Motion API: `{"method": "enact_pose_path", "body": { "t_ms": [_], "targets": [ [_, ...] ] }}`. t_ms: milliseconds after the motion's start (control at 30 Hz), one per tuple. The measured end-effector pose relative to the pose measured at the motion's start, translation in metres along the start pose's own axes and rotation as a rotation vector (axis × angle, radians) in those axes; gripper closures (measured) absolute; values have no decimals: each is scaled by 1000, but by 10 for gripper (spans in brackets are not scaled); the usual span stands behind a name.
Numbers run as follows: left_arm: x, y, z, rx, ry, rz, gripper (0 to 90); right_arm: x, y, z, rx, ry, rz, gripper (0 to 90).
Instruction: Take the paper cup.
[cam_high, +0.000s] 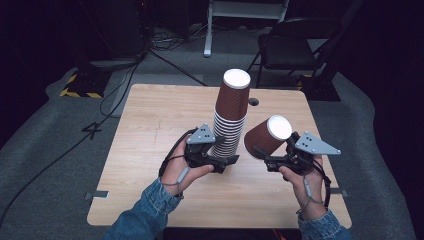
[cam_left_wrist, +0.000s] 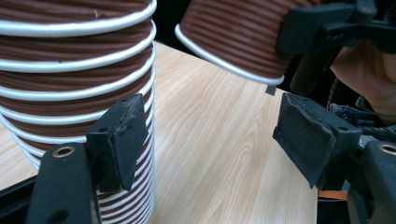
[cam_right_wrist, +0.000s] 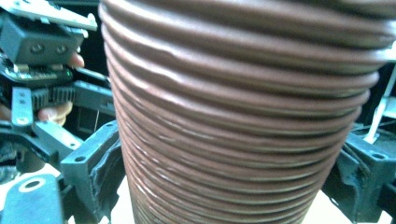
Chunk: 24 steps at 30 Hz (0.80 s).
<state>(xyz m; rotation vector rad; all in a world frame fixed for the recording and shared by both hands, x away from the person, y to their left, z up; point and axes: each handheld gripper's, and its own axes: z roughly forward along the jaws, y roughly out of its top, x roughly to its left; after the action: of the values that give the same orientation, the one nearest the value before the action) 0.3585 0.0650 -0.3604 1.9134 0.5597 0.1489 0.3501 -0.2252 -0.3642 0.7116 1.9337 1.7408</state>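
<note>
Holding one brown ribbed paper cup (cam_high: 265, 136) in my right gripper (cam_high: 270, 159), jaws clamped on its wall either side as the right gripper view shows. It hangs clear of the table (cam_high: 150, 120), tilted with its white base up and toward the camera, just right of the stack of cups (cam_high: 229, 125).

Left gripper (cam_high: 226, 162) is at the foot of the stack with its jaws spread apart. In the left gripper view one pad (cam_left_wrist: 119, 140) sits against the lower rims, the other stands well off over bare wood, so it is gripping nothing.

Progress, as I judge it: either this cup was just pulled off the stack or it's about to go on top; can't tell which from this. Either way it's mid-transfer, one cup separated, none set down loose on the table.

Counts:
- 1 stack, upside down, near table centre toward the far side
- 1 loose cup, in the right gripper
- rims in the stack: roughly a dozen or more, packed too tight at the bottom for an exact number
- 2 grippers, 1 table

Behind the table, a dark folding chair (cam_high: 290, 45) on the floor.
</note>
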Motion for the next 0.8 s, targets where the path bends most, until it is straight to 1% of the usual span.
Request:
{"method": "enact_pose_path", "body": {
  "t_ms": [133, 167, 267, 333, 367, 400, 433, 467, 500, 567, 633, 667, 700, 733, 767, 800],
  "targets": [
    [2, -3, 1, 7, 4, -4, 246, 0, -4, 0, 9, 0, 6, 119],
    [2, -4, 2, 10, 2, -11, 247, 0, -5, 0, 13, -1, 4, 120],
    [4, -9, 7, 27, -10, -26, 253, 0, -11, 3, 22, 2, 8, 119],
    [5, -12, 10, 34, -15, -29, 255, -1, -15, 4, 37, -6, 4, 119],
    [5, -14, 12, 35, -14, -36, 255, -1, -17, 4, 38, -5, 8, 119],
    [6, -16, 14, 44, -22, -43, 256, -2, -19, 5, 42, -7, 12, 119],
    [6, -17, 16, 46, -27, -42, 257, -2, -21, 5, 41, -6, 21, 119],
    [6, -19, 18, 46, -37, -52, 263, -2, -22, 5, 37, -3, 22, 119],
    [6, -19, 18, 46, -37, -52, 267, -2, -22, 5, 37, -3, 22, 119],
    [7, -22, 22, 47, -53, -64, 274, -2, -24, 6, 29, 15, 28, 119],
    [7, -24, 25, 51, -51, -58, 279, 0, -26, 7, 33, 19, 22, 119],
    [7, -25, 27, 45, -54, -67, 279, 0, -27, 8, 36, 25, 21, 119],
    [8, -25, 28, 41, -69, -82, 281, 1, -28, 9, 37, 29, 16, 119],
    [9, -27, 29, 18, -109, -119, 292, 2, -29, 11, 49, 29, 8, 118],
    [9, -27, 29, 18, -109, -119, 296, 2, -29, 11, 49, 29, 8, 118],
    [10, -28, 30, 7, -135, -149, 301, 3, -30, 11, 45, 39, 11, 119]
  ]
}}
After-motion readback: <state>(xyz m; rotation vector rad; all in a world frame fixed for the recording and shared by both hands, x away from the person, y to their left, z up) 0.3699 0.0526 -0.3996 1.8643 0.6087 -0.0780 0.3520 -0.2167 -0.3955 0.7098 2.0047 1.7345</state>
